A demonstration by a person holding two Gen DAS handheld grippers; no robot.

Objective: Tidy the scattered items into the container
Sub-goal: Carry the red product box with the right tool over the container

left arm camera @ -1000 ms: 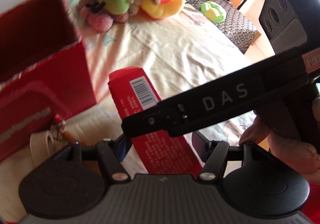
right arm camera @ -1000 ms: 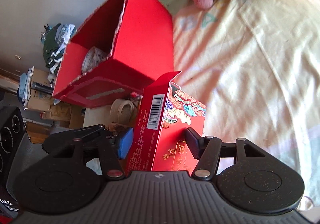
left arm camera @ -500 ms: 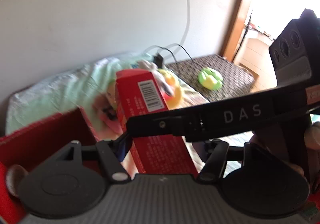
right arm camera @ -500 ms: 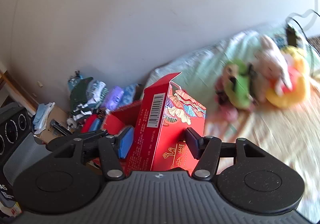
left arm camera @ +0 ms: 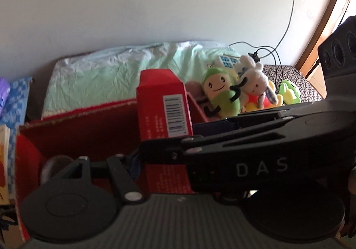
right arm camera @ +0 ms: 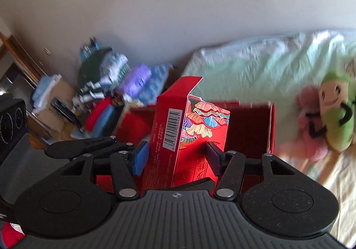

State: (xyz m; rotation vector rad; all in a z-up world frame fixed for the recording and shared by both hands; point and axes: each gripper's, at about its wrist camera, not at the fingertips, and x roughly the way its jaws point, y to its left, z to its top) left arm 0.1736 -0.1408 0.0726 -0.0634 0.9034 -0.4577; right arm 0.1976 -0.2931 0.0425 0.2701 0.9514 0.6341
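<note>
A tall red carton [left arm camera: 162,102] with a barcode and a fan pattern [right arm camera: 178,128] is held up by both grippers at once. My left gripper [left arm camera: 175,166] is shut on its lower part; its right finger is hidden behind the right gripper's black finger [left arm camera: 222,148], which crosses in front. My right gripper [right arm camera: 175,157] has its blue pads pressed on the carton's two sides. The carton hangs over the open red container [left arm camera: 77,115], whose dark inside shows behind it [right arm camera: 249,128].
Plush toys sit on the bed right of the container: a green one [left arm camera: 220,95], a white rabbit [left arm camera: 253,84], a pink one [right arm camera: 309,124]. A pale round thing [left arm camera: 55,162] lies inside the container. Clothes and clutter [right arm camera: 104,79] are piled left of the bed.
Both grippers have lifted the carton off the bed and carried it toward the container, over its opening. The views have swung up toward the wall.
</note>
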